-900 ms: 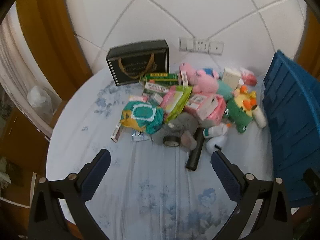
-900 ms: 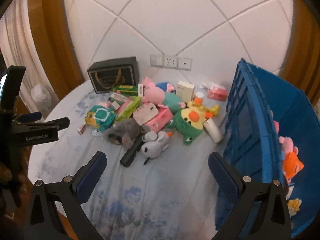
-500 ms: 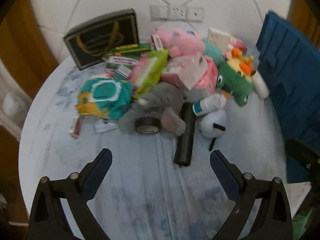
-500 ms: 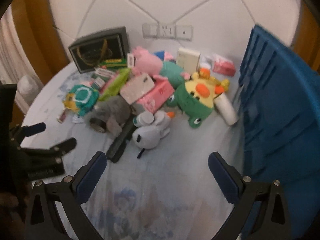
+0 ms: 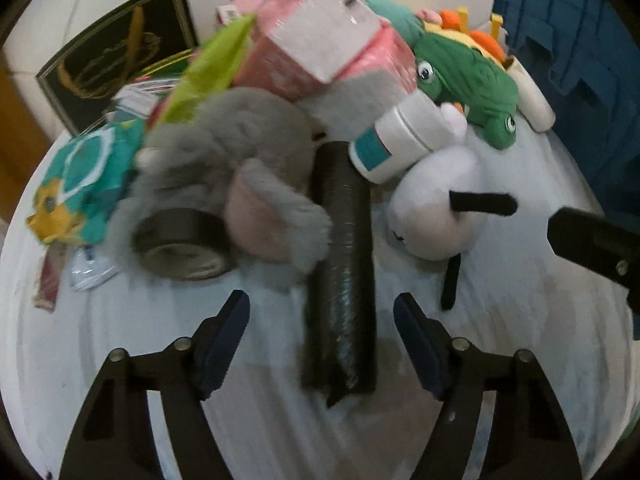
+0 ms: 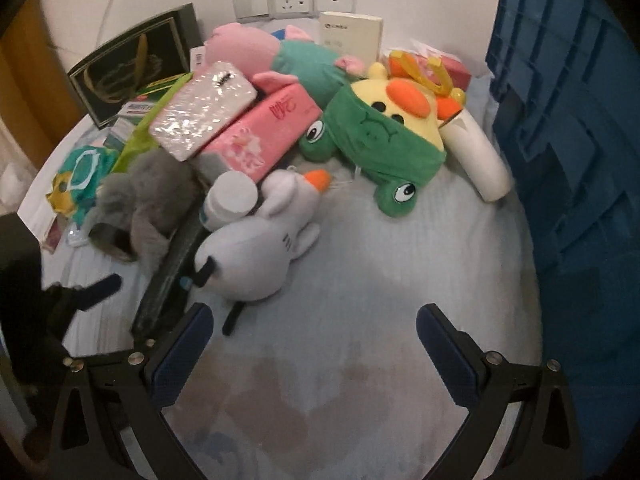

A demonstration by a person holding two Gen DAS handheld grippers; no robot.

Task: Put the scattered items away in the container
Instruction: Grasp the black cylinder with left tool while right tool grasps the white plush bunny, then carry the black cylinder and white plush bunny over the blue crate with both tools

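Observation:
A pile of items lies on the pale blue sheet. My left gripper is open, its jaws on either side of the near end of a black roll. Beside the roll are a grey plush, a tape ring, a white bottle and a white plush. My right gripper is open and empty, just in front of the white plush. The blue crate stands at the right.
A green frog plush, pink tissue packs, a pink pig plush, a white tube, a teal pouch and a black gift box fill the back. Wall sockets are behind.
Both grippers have moved forward and down toward the pile. The left gripper's jaws have narrowed and now straddle the black roll's near end. The right gripper stays wide open.

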